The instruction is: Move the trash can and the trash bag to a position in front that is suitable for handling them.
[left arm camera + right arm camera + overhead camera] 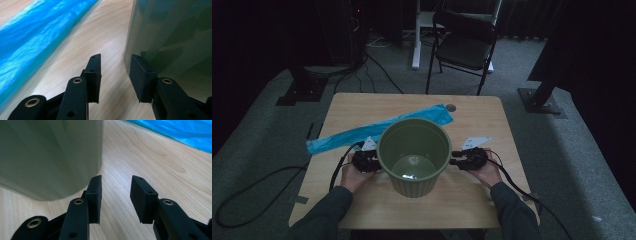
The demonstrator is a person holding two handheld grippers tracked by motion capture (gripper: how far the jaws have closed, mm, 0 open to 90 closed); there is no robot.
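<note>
**Green bin on surface, flanked by two open grippers**

The surface (362, 107) is a pale wood-grain top with rounded corners. At its centre stands a dull green plastic bin (414, 156), round, tapering toward the base, with a ribbed lower wall and an open mouth. A long strip of crinkled, glossy blue plastic bag (362, 131) lies flat from the bin's 12 o'clock out toward 9 o'clock, partly behind the bin.

The left gripper (366, 161) sits at the bin's 9 o'clock, held in a hand resting on the surface. Its jaws are parted with nothing between them; in the left gripper view one jaw is close against the bin wall.

The right gripper (470, 158) sits at 3 o'clock, likewise hand-held and low. Its jaws are parted and empty, just beside the bin.
</note>
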